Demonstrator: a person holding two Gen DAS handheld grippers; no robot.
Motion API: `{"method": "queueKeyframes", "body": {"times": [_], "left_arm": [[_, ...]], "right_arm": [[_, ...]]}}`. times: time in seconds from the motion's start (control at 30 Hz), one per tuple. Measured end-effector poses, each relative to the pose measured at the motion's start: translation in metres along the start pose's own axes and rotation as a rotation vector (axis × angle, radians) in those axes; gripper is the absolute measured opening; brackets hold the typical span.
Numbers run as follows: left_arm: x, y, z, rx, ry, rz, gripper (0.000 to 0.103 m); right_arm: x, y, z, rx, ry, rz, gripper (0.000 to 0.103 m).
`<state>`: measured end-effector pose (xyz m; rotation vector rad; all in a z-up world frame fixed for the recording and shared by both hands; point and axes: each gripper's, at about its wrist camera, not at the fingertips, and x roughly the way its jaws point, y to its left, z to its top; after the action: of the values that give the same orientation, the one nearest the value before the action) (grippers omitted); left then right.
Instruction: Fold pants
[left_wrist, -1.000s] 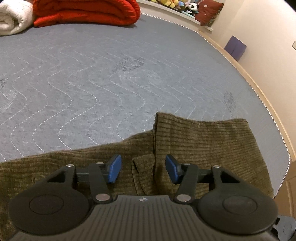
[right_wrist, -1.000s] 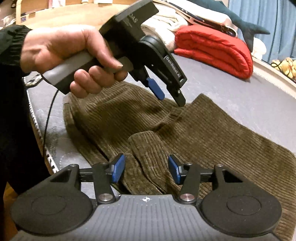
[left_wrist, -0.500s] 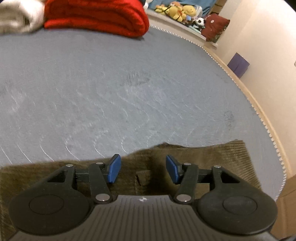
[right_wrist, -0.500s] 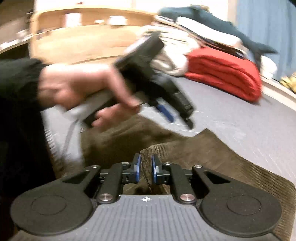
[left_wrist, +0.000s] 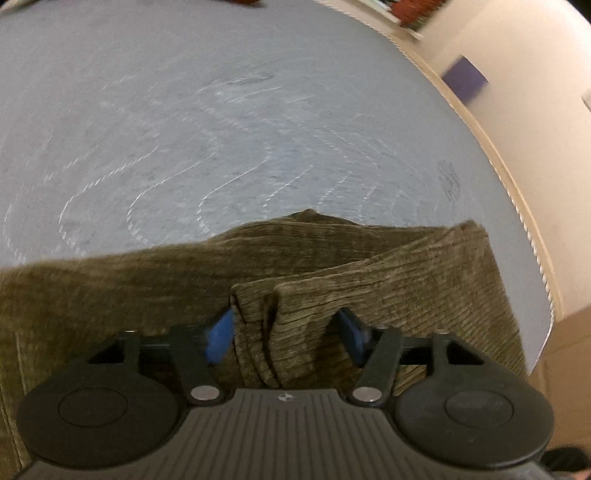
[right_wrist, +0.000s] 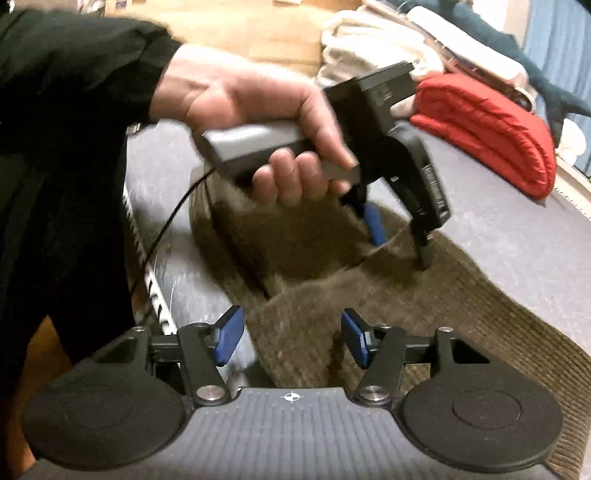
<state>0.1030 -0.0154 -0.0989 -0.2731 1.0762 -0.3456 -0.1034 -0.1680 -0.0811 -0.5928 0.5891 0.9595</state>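
1. Lying at the bed's (left_wrist: 258, 122) near edge, the corduroy pants (left_wrist: 388, 280) leave open mattress beyond.
2. Left hand-held gripper (left_wrist: 286, 334) spread, jaws just closing around a fold.
3. Right hand-held gripper (right_wrist: 291, 338) spread, just reopened, fabric between.

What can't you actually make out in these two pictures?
Left wrist view: whether the left gripper pinches the pants fold or merely straddles it; blurred.
Left wrist view: the bed stitching, smeared by motion.
Right wrist view: the pants' far end, cut off by the lower right edge.

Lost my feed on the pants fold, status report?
Left gripper open astride a raised fold of the pants, closing. Right gripper open, just reopened, cloth between. Nothing in the way.
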Motion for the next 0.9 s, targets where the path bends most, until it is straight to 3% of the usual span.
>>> {"method": "queueKeyframes", "body": {"times": [0.03,0.07,0.17,0.2,0.27,0.33,0.37,0.43,0.5,0.57,0.63,0.7,0.8,0.9], "left_arm": [[0.001,-0.005,0.0,0.046,0.0,0.014,0.038],[-0.001,-0.009,0.0,0.085,-0.007,0.023,0.03],[-0.031,-0.006,0.009,0.053,-0.118,-0.034,0.021],[-0.044,-0.008,0.012,0.068,-0.169,-0.038,0.021],[-0.053,-0.013,0.012,0.131,-0.236,0.039,0.023],[-0.043,-0.009,0.01,0.127,-0.222,0.133,0.026],[-0.035,-0.006,0.008,0.125,-0.189,0.153,0.034],[-0.027,-0.005,0.006,0.128,-0.141,0.196,0.039],[-0.042,-0.012,0.005,0.169,-0.217,0.26,0.052],[-0.059,-0.023,0.002,0.236,-0.305,0.288,0.059],[-0.07,-0.032,-0.005,0.279,-0.338,0.253,0.059],[-0.069,-0.038,-0.013,0.301,-0.316,0.194,0.059],[-0.059,-0.049,-0.026,0.381,-0.266,0.182,0.059],[-0.046,-0.057,-0.037,0.444,-0.228,0.173,0.059]], "right_arm": [[0.004,0.003,-0.002,-0.027,0.021,-0.013,0.061],[0.009,0.007,-0.004,-0.055,0.043,-0.032,0.06],[0.012,0.01,-0.007,-0.081,0.072,-0.052,0.052],[0.01,0.009,-0.006,-0.073,0.066,-0.05,0.052],[0.003,0.005,-0.003,-0.042,0.039,-0.032,0.051],[-0.004,-0.002,-0.001,0.008,0.012,-0.007,0.051],[-0.009,-0.006,-0.001,0.045,-0.006,0.0,0.055],[-0.019,-0.022,-0.003,0.152,-0.037,-0.014,0.061],[-0.026,-0.039,-0.009,0.28,-0.066,-0.055,0.065],[-0.036,-0.061,-0.02,0.421,-0.086,-0.12,0.066],[-0.047,-0.081,-0.032,0.544,-0.106,-0.235,0.068],[-0.06,-0.098,-0.046,0.636,-0.105,-0.367,0.069],[-0.068,-0.119,-0.067,0.756,-0.015,-0.575,0.073],[-0.072,-0.141,-0.098,0.946,0.096,-0.666,0.074]]}}
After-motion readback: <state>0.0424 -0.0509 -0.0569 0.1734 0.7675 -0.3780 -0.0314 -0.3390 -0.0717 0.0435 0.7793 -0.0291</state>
